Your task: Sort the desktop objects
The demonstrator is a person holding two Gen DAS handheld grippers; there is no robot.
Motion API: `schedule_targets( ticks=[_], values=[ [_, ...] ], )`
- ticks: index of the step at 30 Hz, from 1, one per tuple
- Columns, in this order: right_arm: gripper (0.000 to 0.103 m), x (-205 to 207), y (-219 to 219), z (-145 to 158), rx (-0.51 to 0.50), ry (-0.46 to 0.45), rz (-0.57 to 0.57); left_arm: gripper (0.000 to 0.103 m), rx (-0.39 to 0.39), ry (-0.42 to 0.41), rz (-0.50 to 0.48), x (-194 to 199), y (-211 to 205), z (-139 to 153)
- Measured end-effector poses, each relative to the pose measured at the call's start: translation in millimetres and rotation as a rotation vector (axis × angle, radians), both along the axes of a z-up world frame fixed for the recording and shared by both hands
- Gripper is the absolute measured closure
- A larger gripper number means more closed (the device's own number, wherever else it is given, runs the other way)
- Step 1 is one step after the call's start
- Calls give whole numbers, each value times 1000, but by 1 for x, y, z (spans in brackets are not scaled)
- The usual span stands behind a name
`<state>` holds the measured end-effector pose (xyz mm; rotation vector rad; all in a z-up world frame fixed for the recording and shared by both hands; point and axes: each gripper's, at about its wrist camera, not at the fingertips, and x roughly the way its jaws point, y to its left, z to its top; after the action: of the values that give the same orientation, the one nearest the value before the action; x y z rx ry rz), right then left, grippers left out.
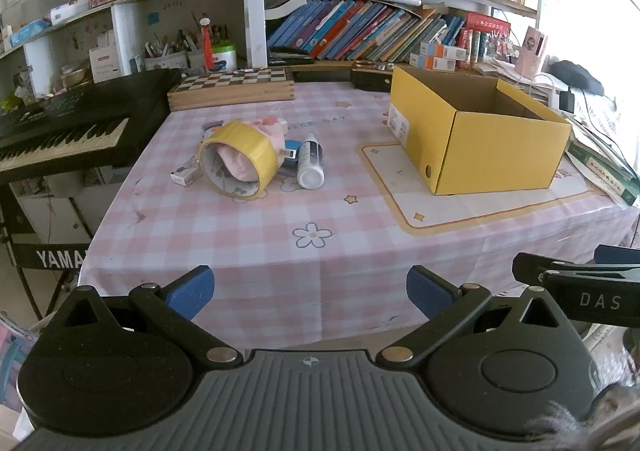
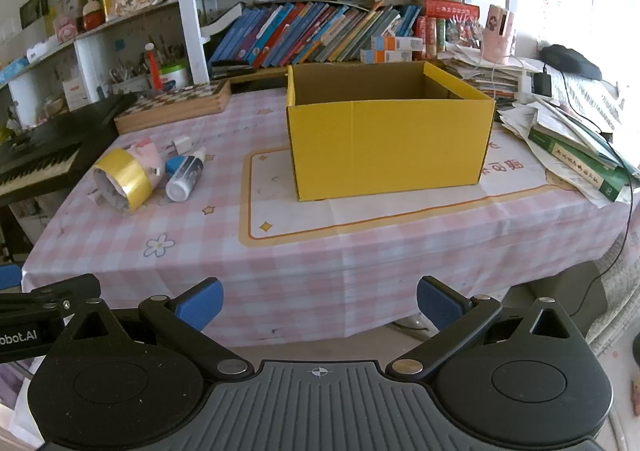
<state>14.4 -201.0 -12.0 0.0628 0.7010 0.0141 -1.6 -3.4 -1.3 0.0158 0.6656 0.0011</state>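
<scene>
Opening step, by the look of it: nothing picked up. Left hand-held gripper (image 1: 310, 291) and right hand-held gripper (image 2: 320, 297) both spread wide, empty, hovering off the counter's (image 1: 280, 271) near edge. Tape roll (image 1: 239, 159) and white bottle (image 1: 310, 166) clustered far left; yellow box (image 2: 384, 135) far right. Next: reach forward to the cluster, well apart.

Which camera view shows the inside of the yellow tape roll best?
The left wrist view: the yellow tape roll turns its open core toward that camera, with something pink inside. In the right wrist view the roll appears smaller and more side-on, so little of the core shows.
</scene>
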Motion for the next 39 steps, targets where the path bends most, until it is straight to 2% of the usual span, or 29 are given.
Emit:
schedule_targets(
  ticks=[39],
  values=[
    [0,1,4,-1,7,4,12,0,4,-2,-1,0,2,3]
  ],
)
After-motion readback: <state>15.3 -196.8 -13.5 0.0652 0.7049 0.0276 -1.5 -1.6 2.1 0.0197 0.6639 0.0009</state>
